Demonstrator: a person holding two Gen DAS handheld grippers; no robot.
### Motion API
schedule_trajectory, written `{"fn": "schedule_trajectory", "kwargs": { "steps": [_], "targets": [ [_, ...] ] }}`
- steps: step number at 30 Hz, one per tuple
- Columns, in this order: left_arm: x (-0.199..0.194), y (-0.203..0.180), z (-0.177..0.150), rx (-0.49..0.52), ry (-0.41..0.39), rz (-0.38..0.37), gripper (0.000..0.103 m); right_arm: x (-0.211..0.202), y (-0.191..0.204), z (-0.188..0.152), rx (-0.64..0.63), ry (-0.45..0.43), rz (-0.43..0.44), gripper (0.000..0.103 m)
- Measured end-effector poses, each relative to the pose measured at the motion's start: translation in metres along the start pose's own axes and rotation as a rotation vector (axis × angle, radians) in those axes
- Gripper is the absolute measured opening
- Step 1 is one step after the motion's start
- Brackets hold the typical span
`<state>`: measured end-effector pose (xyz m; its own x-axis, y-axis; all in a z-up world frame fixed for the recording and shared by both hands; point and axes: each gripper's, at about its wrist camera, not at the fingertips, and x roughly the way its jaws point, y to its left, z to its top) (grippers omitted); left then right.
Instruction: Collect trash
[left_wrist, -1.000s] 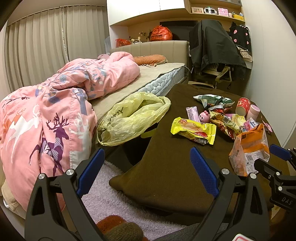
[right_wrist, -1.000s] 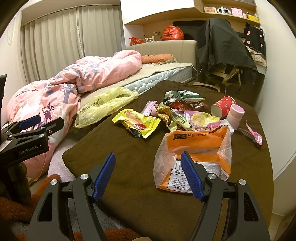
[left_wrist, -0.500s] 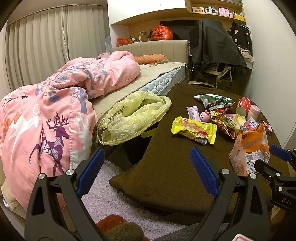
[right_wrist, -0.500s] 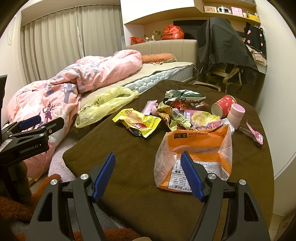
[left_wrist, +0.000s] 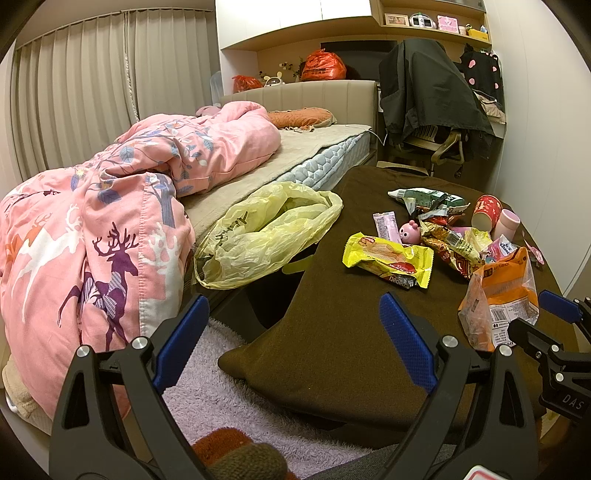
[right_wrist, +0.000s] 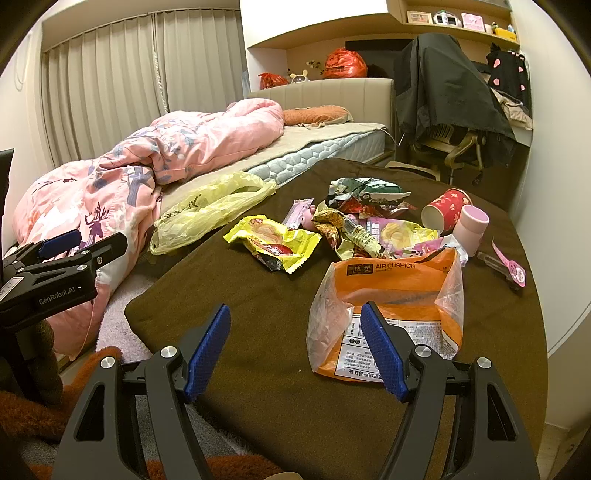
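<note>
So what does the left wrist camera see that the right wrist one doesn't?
Only the left wrist view shows the round pink toy whole; the right barely shows it.

Only the right wrist view shows the whole pink strap beside the pink bottle, and the orange packet's "AIR CUSHION" lettering.

Both show the yellow plastic bag, yellow snack wrapper, orange packet and red paper cup.

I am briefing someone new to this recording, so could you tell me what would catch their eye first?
Most striking is the litter of snack wrappers on the brown table, with the orange bag nearest the open right gripper. Left of it, a yellow plastic bag droops between table and bed, beside a pink duvet.
</note>
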<state>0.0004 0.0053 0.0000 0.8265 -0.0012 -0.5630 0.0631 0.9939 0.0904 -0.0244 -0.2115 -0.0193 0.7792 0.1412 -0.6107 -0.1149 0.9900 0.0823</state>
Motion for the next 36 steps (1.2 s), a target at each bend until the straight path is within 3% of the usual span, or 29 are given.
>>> {"fn": "schedule_trajectory", "kwargs": {
  "steps": [31, 36],
  "targets": [
    [0.0001, 0.0003, 0.0002, -0.001, 0.000, -0.001, 0.089, 0.0006, -0.0011, 0.0009, 0.002, 0.002, 0.001, 0.069],
    [0.0065, -0.0005, 0.0034, 0.012, 0.003, -0.041, 0.089, 0.0011, -0.0005, 0.0002, -0.017, -0.008, -0.037, 0.069]
  ]
}}
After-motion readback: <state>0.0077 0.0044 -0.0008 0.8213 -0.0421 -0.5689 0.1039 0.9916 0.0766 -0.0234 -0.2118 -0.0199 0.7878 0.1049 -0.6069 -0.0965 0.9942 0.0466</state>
